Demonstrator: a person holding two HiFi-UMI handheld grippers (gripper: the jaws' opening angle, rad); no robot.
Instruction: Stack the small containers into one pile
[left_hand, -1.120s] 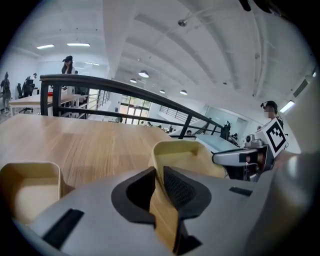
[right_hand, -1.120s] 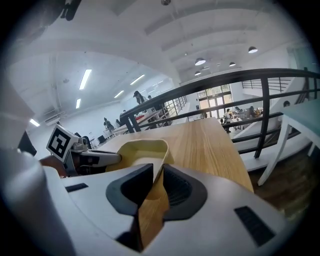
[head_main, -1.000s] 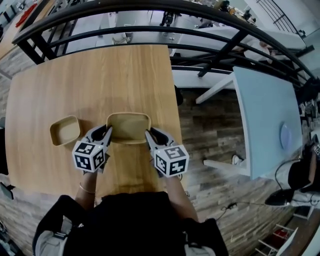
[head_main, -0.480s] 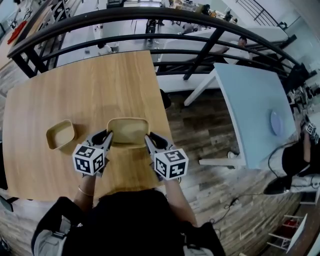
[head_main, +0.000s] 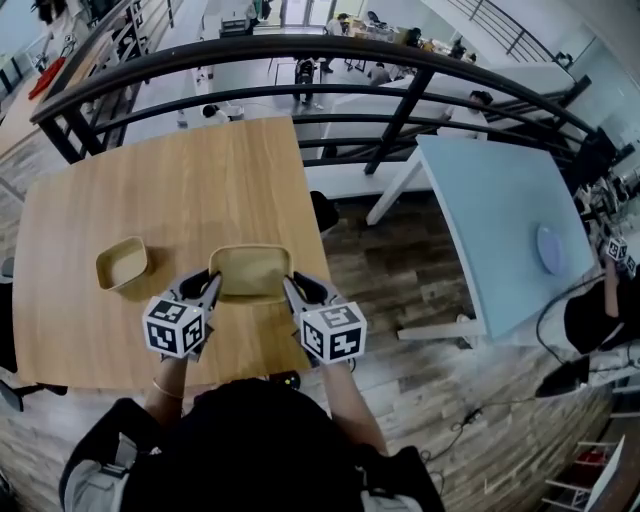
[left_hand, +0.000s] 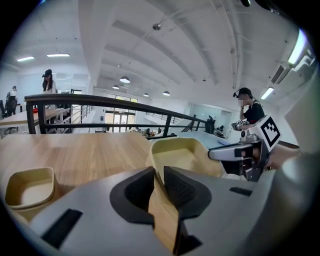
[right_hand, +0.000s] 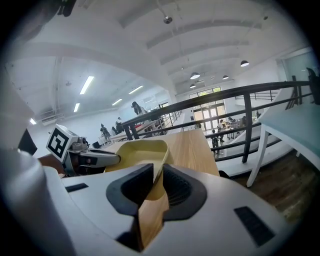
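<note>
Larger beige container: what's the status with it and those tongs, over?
Left tongs shut on larger beige container, left wall; right tongs, right wall. Smaller beige container on table, left of it, apart. Nothing between them.

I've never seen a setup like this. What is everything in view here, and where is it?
larger container: one, tan, near the table's front edge, gripped at both ends
smaller container: one, tan, on the table to the left of the larger one, apart from it
wooden table: one, light brown, under both containers
railing: one, black, beyond the table
second table: one, pale blue, off to the right
disc: one, pale, on the second table; too small to identify
left hand-held gripper: one, grey with a black-and-white marker cube, shut on the larger container's left wall
right hand-held gripper: one, same colours, shut on the larger container's right wall
</note>
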